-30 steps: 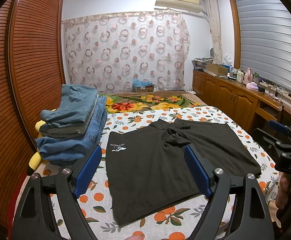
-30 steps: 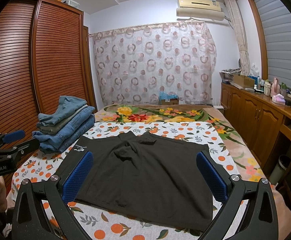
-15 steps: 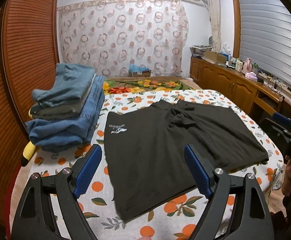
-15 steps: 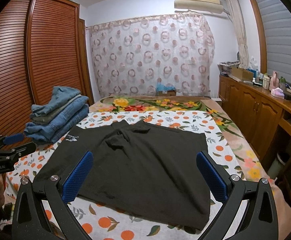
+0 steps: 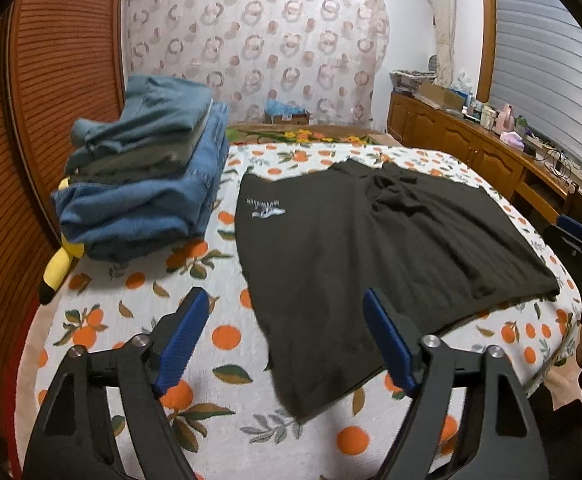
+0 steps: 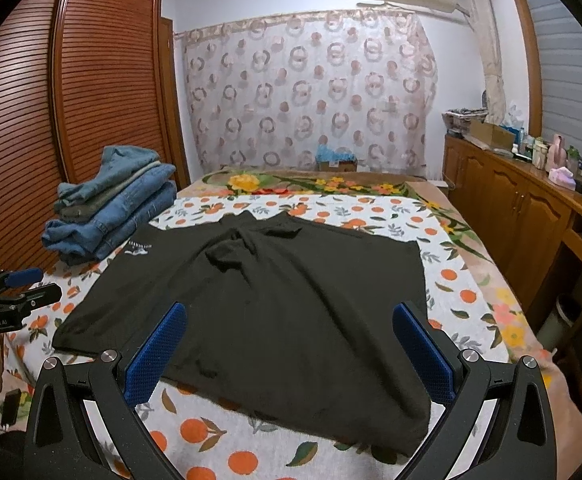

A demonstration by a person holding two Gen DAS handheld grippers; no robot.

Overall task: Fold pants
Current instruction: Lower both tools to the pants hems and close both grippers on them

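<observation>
Black pants (image 5: 355,248) with a small white logo lie spread flat on the bed; they also show in the right wrist view (image 6: 275,304). My left gripper (image 5: 287,336) is open and empty, hovering above the pants' near left corner. My right gripper (image 6: 291,344) is open and empty, hovering above the pants' near edge. The left gripper shows at the left edge of the right wrist view (image 6: 15,292), and the right gripper at the right edge of the left wrist view (image 5: 579,244).
A stack of folded jeans (image 5: 147,172) sits on the bed's left side, also in the right wrist view (image 6: 111,204), over a yellow plush toy (image 5: 57,268). The orange-print bedsheet (image 5: 131,304) covers the bed. A wooden wardrobe (image 6: 51,120) stands left, a wooden cabinet (image 6: 523,216) right.
Both grippers have moved forward and down toward the pants' near edge; the pants lie as before. Both stay open.
</observation>
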